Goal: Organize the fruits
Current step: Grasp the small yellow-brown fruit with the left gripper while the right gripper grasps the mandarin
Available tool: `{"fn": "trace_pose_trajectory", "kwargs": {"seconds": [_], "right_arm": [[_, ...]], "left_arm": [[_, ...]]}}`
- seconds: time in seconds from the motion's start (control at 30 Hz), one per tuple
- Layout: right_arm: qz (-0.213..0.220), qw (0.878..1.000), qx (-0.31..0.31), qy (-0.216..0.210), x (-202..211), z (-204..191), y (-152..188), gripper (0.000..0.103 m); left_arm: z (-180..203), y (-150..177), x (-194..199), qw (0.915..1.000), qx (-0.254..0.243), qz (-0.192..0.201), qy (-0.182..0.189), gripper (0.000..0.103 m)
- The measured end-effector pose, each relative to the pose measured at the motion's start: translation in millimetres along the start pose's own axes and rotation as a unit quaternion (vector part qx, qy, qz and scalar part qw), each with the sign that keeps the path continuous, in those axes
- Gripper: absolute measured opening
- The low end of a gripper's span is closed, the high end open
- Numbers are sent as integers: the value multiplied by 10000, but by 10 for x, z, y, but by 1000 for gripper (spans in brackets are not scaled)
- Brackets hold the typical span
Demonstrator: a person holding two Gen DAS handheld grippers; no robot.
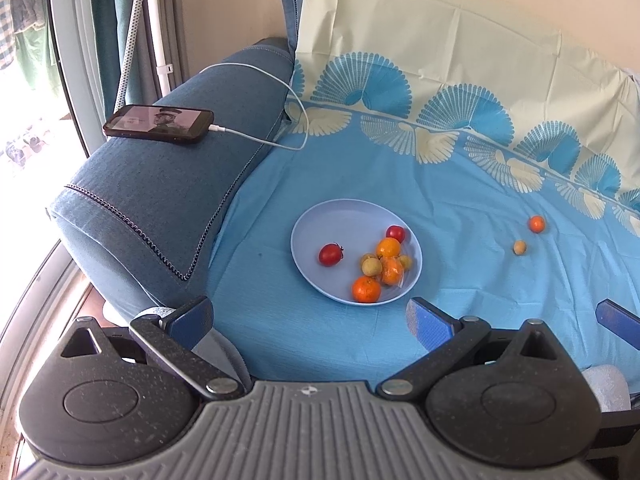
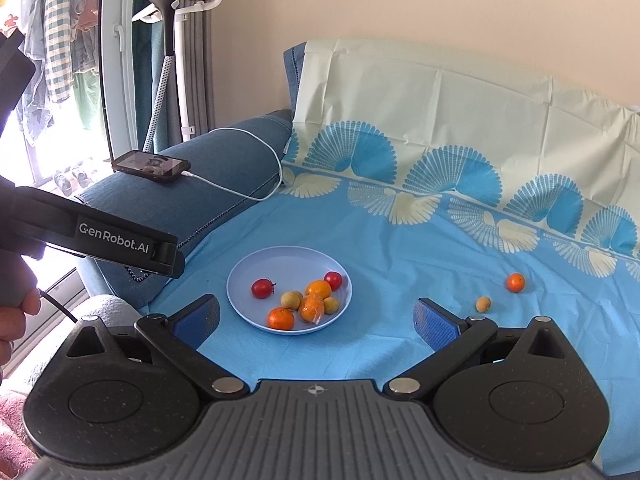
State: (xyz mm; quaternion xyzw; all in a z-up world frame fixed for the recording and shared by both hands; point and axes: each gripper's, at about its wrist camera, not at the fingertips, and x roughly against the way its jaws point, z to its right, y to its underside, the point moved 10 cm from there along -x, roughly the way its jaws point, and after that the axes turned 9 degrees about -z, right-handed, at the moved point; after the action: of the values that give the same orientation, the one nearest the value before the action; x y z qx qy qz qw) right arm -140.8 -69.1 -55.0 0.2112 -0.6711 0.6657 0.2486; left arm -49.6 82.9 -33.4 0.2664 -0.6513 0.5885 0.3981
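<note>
Fruits sit ahead of both your grippers, most of them gathered in a round, pale blue plate (image 1: 308, 240) on the light blue cloth (image 1: 320, 340). Your left gripper (image 1: 310, 316) at the bottom of its frame is spread wide, nothing between its ribbed blue pads, and the plate lies just beyond the gap, centre frame. Your right gripper (image 2: 316, 318) is spread wide as well and empty; in its view the plate (image 2: 244, 280) sits between and just past the fingertips, slightly left of centre.

On the plate, nearest you, rests a dimpled mandarin (image 1: 366, 289). Beside it lies an orange fruit in clear crinkled wrap (image 1: 392, 271), touching two small yellowish round fruits (image 1: 370, 263) and a smooth orange (image 1: 388, 247). A glossy red tomato (image 1: 330, 254) lies apart at the plate's left, and a second tomato (image 1: 396, 233) at the far rim.

To the right of the frame, off the plate, a small tan fruit (image 1: 519, 247) and a small orange one (image 1: 536, 224) lie on the cloth near each other.

At left in the right wrist view, the side of your left gripper reads "GenRobot.AI" (image 2: 114, 237). Farther back, upper left, a dark phone (image 1: 158, 123) with a white cable (image 1: 260, 68) rests on the blue woven sofa arm (image 1: 160, 200). The cloth's fan print (image 1: 460, 112) climbs the sofa back.
</note>
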Motion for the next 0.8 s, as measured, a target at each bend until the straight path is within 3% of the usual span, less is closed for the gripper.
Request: {"fn": "trace_pose_trajectory", "kwargs": {"seconds": [0.43,0.63,0.8], "right_arm": [[-87,9985,-521,145,-179,336,17,102],[-153,9904,-1206,652,-274,986,117,102],[-182,9760,-1693,1354,-311,1765,280,102]], "left_arm": [[224,-136,-270,9993,-194,-298,-61,103],[709,-258,-505,9974,-576,-432,76,103],[1449,-386,-872,9912,-1127,-585,372,103]]}}
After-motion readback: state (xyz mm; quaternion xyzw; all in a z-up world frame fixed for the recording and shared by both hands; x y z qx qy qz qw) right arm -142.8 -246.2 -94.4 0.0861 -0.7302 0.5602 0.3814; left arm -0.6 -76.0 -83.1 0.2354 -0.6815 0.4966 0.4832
